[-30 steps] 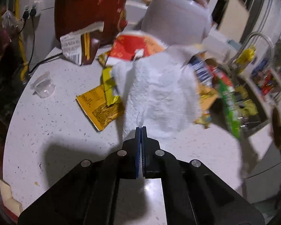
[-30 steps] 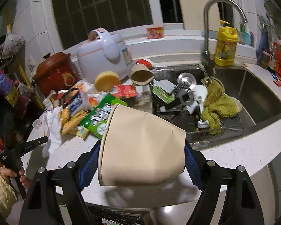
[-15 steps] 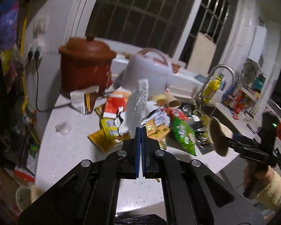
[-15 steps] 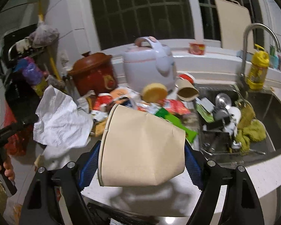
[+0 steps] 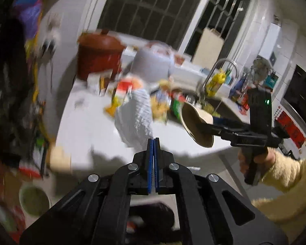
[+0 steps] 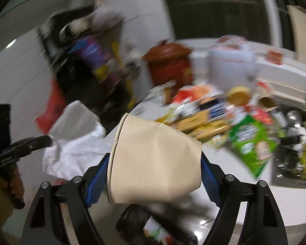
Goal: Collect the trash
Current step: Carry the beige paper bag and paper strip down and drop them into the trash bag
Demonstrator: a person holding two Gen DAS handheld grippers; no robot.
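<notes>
Left wrist view: the left gripper [image 5: 153, 140] is pinched tight on a white paper towel [image 5: 135, 120] held above the countertop [image 5: 87, 126].

Right wrist view: the right gripper [image 6: 155, 169] clamps a beige paper cup [image 6: 155, 161] sideways, above a dark trash bag [image 6: 153, 228], blurred.

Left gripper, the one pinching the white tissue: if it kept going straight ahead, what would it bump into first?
Probably the wrapper pile on the white counter. The left gripper points there, with its white tissue leading. Blur makes depth uncertain.
</notes>
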